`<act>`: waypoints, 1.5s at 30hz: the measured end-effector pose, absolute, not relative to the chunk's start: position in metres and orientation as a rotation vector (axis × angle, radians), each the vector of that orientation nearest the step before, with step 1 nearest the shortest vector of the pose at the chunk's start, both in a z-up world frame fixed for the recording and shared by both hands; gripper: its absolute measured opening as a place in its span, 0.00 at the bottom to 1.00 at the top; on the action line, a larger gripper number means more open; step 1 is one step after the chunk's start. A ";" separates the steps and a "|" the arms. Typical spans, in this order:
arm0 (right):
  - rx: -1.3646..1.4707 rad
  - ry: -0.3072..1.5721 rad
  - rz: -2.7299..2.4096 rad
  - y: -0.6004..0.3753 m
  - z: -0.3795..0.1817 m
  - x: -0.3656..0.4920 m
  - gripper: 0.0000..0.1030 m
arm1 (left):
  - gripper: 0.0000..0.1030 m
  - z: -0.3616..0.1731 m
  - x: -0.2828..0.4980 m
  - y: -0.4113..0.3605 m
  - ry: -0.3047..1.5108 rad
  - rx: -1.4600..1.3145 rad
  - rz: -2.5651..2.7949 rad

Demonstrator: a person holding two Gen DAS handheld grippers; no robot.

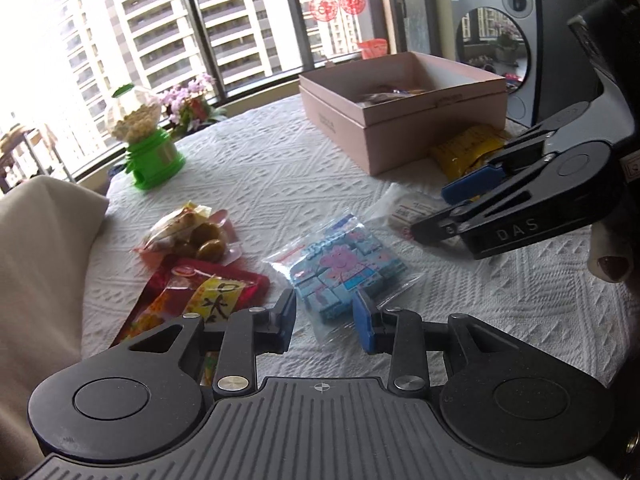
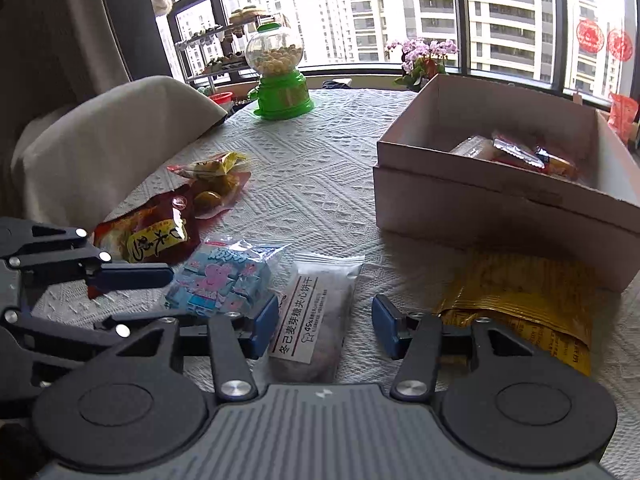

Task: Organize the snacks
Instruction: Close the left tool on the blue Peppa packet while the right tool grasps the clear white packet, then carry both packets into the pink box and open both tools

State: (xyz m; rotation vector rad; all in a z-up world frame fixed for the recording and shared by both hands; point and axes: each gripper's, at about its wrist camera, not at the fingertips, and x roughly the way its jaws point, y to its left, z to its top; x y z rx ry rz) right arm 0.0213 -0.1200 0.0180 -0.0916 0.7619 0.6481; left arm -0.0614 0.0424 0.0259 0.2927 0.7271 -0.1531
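The pink box [image 2: 480, 208] sits on the worktop [image 2: 320, 152] with some snacks inside. In front of it, the right tool [image 2: 325, 326] is released around a clear biscuit pack [image 2: 316, 316] (not squeezing it). Farther left of the box, the left tool [image 1: 325, 316] is released over a blue candy bag [image 1: 344, 276].

A table [image 2: 320, 184] under a white textured cloth carries an open pink box [image 2: 480, 208], a green candy dispenser [image 2: 280, 92], and loose snacks: a blue bag [image 2: 224, 280], a red packet [image 2: 156, 228], a clear biscuit pack [image 2: 312, 316] and a gold pouch [image 2: 528, 304].
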 end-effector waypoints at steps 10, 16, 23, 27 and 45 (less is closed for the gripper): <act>-0.108 0.709 0.580 -0.168 0.012 -0.015 0.46 | 0.33 0.042 -0.034 0.033 0.690 0.106 -0.172; -0.100 0.693 0.543 -0.188 0.011 -0.025 0.51 | 0.46 0.018 -0.026 -0.016 0.736 0.297 -0.247; -0.145 0.648 0.533 -0.183 0.004 -0.032 0.66 | 0.59 0.021 -0.035 0.005 0.724 0.222 -0.168; -0.162 0.622 0.517 -0.179 0.002 -0.036 0.69 | 0.55 0.023 -0.024 0.047 0.768 0.007 -0.067; -0.119 0.683 0.564 -0.182 0.001 -0.027 0.94 | 0.71 0.007 0.000 0.018 0.781 0.085 -0.159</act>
